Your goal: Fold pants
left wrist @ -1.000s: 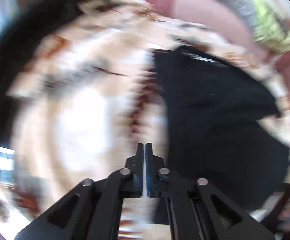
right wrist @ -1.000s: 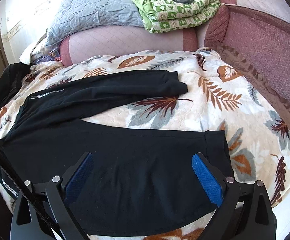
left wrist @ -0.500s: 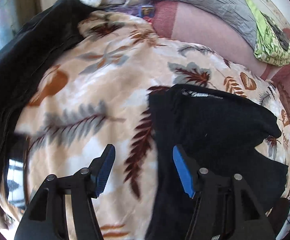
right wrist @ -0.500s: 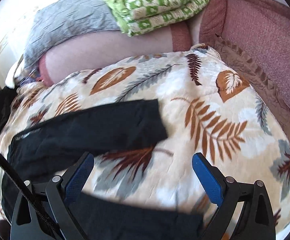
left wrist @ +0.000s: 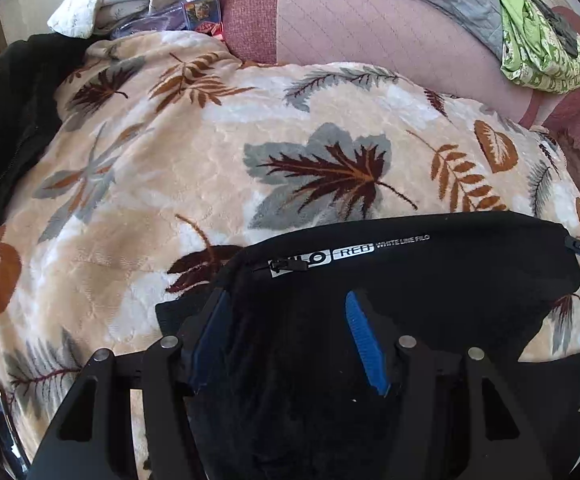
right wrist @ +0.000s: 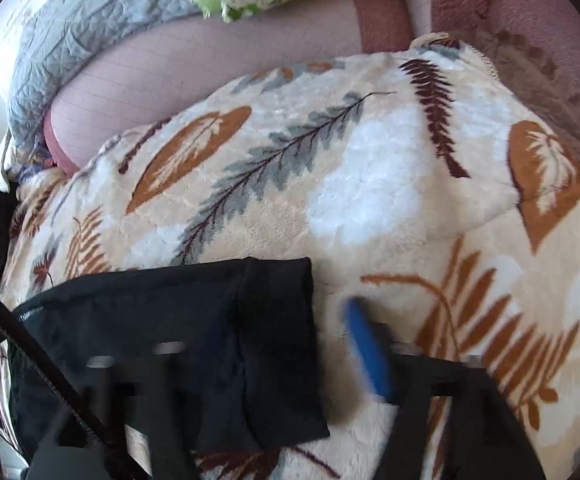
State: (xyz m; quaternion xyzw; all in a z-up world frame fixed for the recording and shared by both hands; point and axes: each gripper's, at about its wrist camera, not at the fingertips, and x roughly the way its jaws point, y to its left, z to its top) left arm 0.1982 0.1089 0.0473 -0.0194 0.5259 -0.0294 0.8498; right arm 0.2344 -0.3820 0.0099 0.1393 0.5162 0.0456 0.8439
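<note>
Both grippers tilt steeply down over black pants (left wrist: 430,288) lying on a leaf-print blanket (left wrist: 218,184). Left gripper (left wrist: 286,336) stands half open above the waist; right gripper (right wrist: 290,344), blurred, has just been closing around the cuff, grip unclear.

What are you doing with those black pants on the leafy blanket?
A person is folding black pants spread on a leaf-print blanket, with a gripper in each hand. The left gripper hangs open over the end with the white logo strip. The right gripper is at a leg's cuff end; its jaws have just been closing, but blur hides whether they pinch the cloth yet.
</note>
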